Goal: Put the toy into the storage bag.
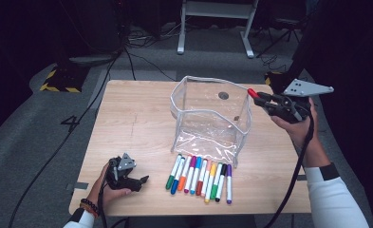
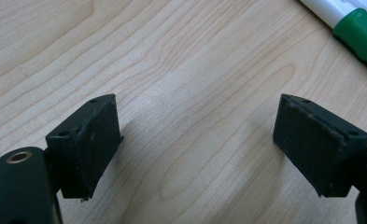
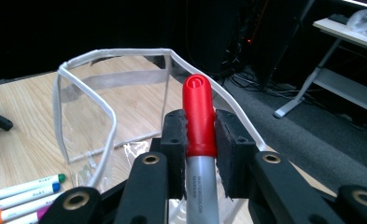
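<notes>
Right tool (image 1: 259, 97): closed on the red-capped marker (image 1: 252, 92). In the right gripper view the two pads (image 3: 174, 140) clamp the marker (image 3: 199, 116) at the lower end of its red cap, with the grey barrel running back between the arms and the cap tip pointing away from the camera. In the high view this tool is held above the right edge of the table (image 1: 127, 123), just beside the right rim of the clear pouch (image 1: 210, 118), the cap directed toward the pouch opening.

Clear pouch: stands upright and open on the table, near its middle — white-edged rim uppermost.

Left tool (image 1: 137, 182): open, nothing between the pads. It rests low over the front left part of the table, jaws aimed toward the row of markers (image 1: 199, 175). The left gripper view shows bare wood between the pads (image 2: 95, 140) and a green-capped marker (image 2: 361, 35) at the upper right corner.

Row of markers: laid side by side on the table just in front of the pouch — caps toward the person.
</notes>
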Demonstrator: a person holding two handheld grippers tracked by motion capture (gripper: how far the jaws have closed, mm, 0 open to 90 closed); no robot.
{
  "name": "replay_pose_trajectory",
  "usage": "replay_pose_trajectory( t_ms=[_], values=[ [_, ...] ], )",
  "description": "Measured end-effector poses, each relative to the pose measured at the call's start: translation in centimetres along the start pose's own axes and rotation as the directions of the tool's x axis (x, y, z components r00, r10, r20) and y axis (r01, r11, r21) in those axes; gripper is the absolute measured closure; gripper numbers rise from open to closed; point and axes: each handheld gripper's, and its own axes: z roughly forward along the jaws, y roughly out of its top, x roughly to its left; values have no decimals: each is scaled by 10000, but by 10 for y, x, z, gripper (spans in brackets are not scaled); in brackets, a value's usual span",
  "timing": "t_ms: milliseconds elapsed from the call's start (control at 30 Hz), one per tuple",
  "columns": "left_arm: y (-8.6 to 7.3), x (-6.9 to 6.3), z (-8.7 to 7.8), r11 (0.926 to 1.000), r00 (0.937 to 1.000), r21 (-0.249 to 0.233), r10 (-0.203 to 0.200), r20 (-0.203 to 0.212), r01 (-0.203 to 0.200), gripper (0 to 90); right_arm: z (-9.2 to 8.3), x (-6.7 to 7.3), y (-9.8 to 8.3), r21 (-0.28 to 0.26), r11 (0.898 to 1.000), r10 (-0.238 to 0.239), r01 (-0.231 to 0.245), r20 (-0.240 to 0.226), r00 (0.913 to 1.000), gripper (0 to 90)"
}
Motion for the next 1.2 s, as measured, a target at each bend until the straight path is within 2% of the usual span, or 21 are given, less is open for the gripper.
replay_pose_trajectory(
  t_ms=[133, 200, 233, 267, 367, 600, 700, 800, 833, 867, 1000, 1067, 1100, 1133, 1167, 1200],
  values=[
    [0, 0, 0, 10000, 10000, 4, 20, 18, -20, 151, 10, 5, 14, 119, 9996, -267, 270, -195, 9995, 748],
    [0, 0, 0, 10000, 10000, 3, 18, 17, -18, 151, 21, 10, 28, 224, 9989, -392, 401, -393, 9985, 749],
    [0, 0, 0, 10000, 10000, 3, 18, 17, -18, 151, 21, 10, 28, 224, 9989, -392, 401, -393, 9985, 749],
    [0, 0, 0, 10000, 10000, 6, 19, 17, -19, 151, 31, 14, 36, 406, 9977, -529, 548, -468, 9975, 748],
    [0, 0, 0, 10000, 10000, 6, 17, 21, -17, 151, 45, 18, 43, 544, 9962, -637, 674, -665, 9958, 748],
    [0, 0, 0, 10000, 10000, -3, -6, 40, 6, 151, 85, 24, 47, 1183, 9905, -583, 706, -1042, 9928, 749],
    [0, 0, 0, 10000, 10000, -9, -4, 47, 4, 151, 102, 22, 43, 1685, 9838, -419, 617, -1188, 9920, 748],
    [0, 0, 0, 10000, 10000, -8, 6, 61, -6, 151, 118, 18, 38, 2319, 9705, -359, 655, -1294, 9909, 749],
    [0, 0, 0, 10000, 10000, -8, 6, 61, -6, 151, 118, 18, 38, 2319, 9705, -359, 655, -1294, 9909, 749],
    [0, 0, 0, 10000, 10000, -11, -1, 54, 1, 151, 126, 16, 34, 2671, 9615, -303, 650, -1323, 9908, 748],
    [0, 0, 0, 10000, 10000, -14, -6, 48, 6, 151, 138, 12, 29, 3310, 9420, -77, 557, -1447, 9894, 749],
    [0, 0, 0, 10000, 10000, -12, -6, 51, 6, 151, 142, 15, 29, 3616, 9291, -204, 773, -1586, 9871, 749],
    [0, 0, 0, 10000, 10000, -12, -6, 51, 6, 151, 142, 15, 29, 3616, 9291, -204, 773, -1586, 9871, 749],
    [0, 0, 0, 10000, 10000, -15, -5, 47, 5, 152, 145, 17, 30, 3901, 9155, -323, 985, -1729, 9844, 748],
    [0, 0, 0, 10000, 10000, -15, -5, 47, 5, 151, 145, 17, 30, 3901, 9155, -323, 985, -1729, 9844, 748],
    [0, 0, 0, 10000, 10000, -14, -10, 47, 10, 151, 146, 18, 31, 4125, 9043, -373, 1101, -1805, 9829, 748]
  ],
)
